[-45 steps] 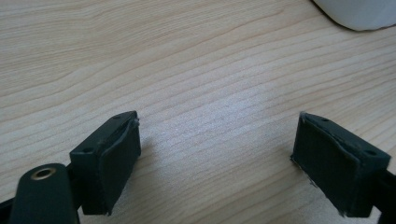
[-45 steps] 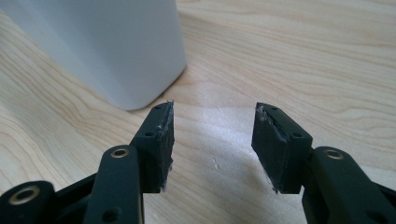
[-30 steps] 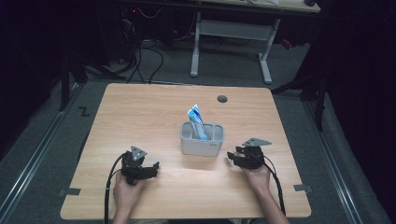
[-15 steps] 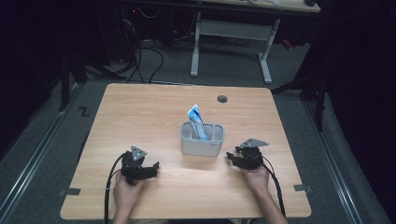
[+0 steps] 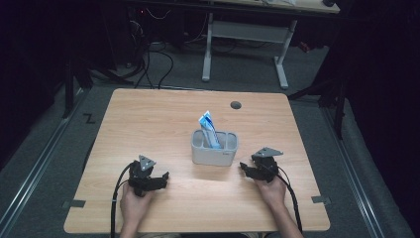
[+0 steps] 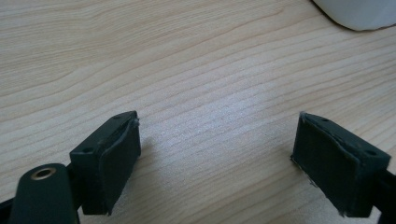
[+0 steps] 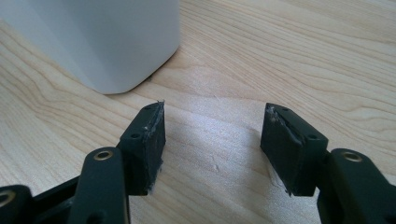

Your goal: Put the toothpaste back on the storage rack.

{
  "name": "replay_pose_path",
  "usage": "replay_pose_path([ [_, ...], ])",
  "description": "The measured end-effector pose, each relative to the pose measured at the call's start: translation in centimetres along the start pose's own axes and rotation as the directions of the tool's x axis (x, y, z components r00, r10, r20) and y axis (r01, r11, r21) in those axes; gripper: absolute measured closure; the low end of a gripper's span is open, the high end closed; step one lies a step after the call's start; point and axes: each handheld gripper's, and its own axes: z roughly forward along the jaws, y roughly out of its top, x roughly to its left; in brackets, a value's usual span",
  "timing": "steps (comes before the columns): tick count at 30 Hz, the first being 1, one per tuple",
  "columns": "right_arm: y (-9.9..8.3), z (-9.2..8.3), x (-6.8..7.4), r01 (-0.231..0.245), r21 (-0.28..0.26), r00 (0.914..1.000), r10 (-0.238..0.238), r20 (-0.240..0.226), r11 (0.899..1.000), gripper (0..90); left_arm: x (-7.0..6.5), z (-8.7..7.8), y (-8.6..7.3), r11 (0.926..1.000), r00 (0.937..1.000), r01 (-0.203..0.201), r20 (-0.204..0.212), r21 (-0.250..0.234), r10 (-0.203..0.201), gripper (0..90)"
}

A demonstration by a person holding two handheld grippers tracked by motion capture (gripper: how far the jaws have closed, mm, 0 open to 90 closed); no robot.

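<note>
A light wooden worktop (image 5: 163, 114) w/ rounded corners carries a grey-white plastic holder box (image 5: 214, 148) w/ two compartments, sitting about midway between the left and right edges and a bit nearer the near edge than the far one. A blue-and-white tube (image 5: 209, 130), prob. toothpaste though the print is too small to read, stands tilted in the holder's left compartment, its flat crimped end up and leaning toward the far-left corner. A small dark round grommet (image 5: 236, 105) sits in the worktop near the far edge, right of centre.

Left tongs (image 5: 159, 178) rest on the worktop near the near edge, left of the holder and well apart from it, held by the person's left hand (image 5: 132, 206). In the left gripper view the left tongs (image 6: 217, 154) stand wide apart w/ nothing but bare wood between the black pads; a corner of the holder shows at the top right of that view.

Right tongs (image 5: 244, 167) lie right of the holder, just beside its near-right corner but not touching, in the person's right hand (image 5: 271, 191). Jaws have just been opening; in the right gripper view the right tongs (image 7: 212, 135) are spread wide w/ only wood between them, and the holder's pale rounded corner (image 7: 102, 42) sits just beyond the left-hand jaw. Cables trail from both tongs back toward the near edge.
</note>
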Motion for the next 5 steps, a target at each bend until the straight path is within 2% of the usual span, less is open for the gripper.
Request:
replay_pose_path([
  [5,0.00,0.00,0.00,0.001,0.001,1.0000,-0.001,-0.002,1.000,39.7,0.00,0.00,0.00,1.0000,1.0000,0.000,0.000,0.000,0.000,15.4],
])
